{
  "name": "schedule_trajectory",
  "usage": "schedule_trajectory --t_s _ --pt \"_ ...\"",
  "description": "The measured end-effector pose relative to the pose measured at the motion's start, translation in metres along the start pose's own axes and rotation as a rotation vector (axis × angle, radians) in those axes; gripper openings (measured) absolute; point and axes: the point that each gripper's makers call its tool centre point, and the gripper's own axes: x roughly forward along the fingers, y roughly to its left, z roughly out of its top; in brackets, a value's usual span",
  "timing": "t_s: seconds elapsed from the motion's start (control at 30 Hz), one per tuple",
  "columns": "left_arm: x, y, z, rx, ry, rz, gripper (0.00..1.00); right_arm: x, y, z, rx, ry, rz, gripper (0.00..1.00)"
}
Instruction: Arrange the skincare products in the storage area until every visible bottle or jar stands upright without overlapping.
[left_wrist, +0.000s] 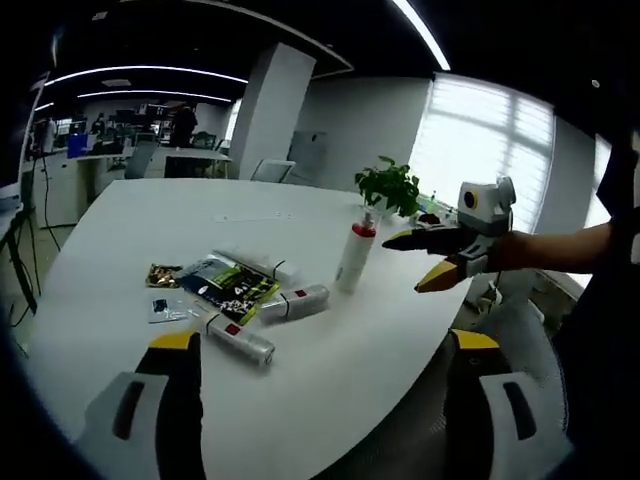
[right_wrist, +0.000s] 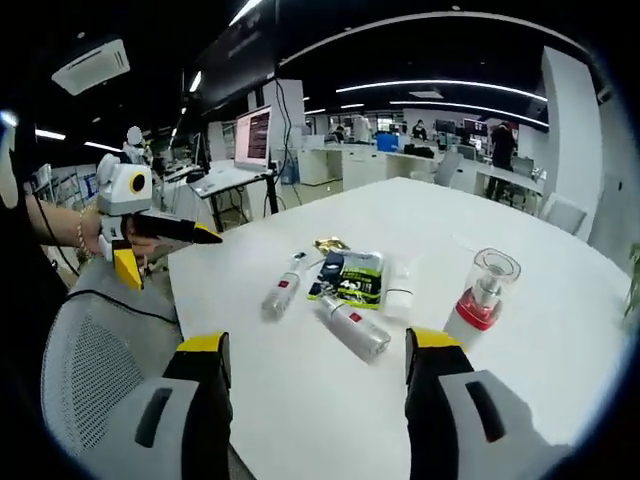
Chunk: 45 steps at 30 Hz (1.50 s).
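A white bottle (left_wrist: 355, 255) (right_wrist: 480, 300) with a red collar and clear cap stands upright on the white table (left_wrist: 150, 215) (right_wrist: 540, 400). Two silver bottles lie flat: one (left_wrist: 293, 303) (right_wrist: 355, 328) nearer the upright bottle, the other (left_wrist: 238, 340) (right_wrist: 282, 288) beyond it. A white tube (left_wrist: 255, 265) (right_wrist: 400, 290) lies beside a green-black sachet pack (left_wrist: 230, 285) (right_wrist: 352, 278). My left gripper (left_wrist: 323, 342) (right_wrist: 170, 255) is open over the table edge, empty. My right gripper (left_wrist: 410, 262) (right_wrist: 318, 345) is also open and empty, beside the upright bottle.
Small sachets (left_wrist: 163, 275) (right_wrist: 330, 245) lie by the pack. A potted plant (left_wrist: 390, 187) stands at the table's far edge. A grey mesh chair (right_wrist: 90, 360) sits at the table's rim. A laptop (right_wrist: 252, 135) on a stand and office desks fill the background.
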Motion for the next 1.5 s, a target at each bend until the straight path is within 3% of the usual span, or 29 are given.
schedule_trajectory --t_s 0.2,0.47,0.7,0.83,0.97,1.5 --pt "-0.001 0.006 -0.001 -0.029 -0.005 0.010 0.92 0.025 0.000 -0.007 -0.108 0.097 0.063 0.66" --pt "0.000 0.005 -0.002 -0.032 -0.001 0.007 0.91 0.061 -0.008 -0.018 -0.135 0.147 0.112 0.55" --pt "0.000 0.009 -0.003 -0.046 -0.003 0.020 0.90 0.089 -0.023 -0.022 -0.175 0.197 0.088 0.47" --pt "0.000 0.009 -0.004 -0.052 0.001 0.020 0.90 0.100 -0.032 -0.020 -0.133 0.195 0.064 0.38" --pt "0.000 0.009 -0.005 -0.056 0.007 0.021 0.90 0.115 -0.037 -0.028 -0.133 0.217 0.070 0.38" --pt "0.001 0.007 -0.009 -0.087 0.030 -0.001 0.89 0.139 -0.032 -0.046 -0.215 0.298 0.122 0.32"
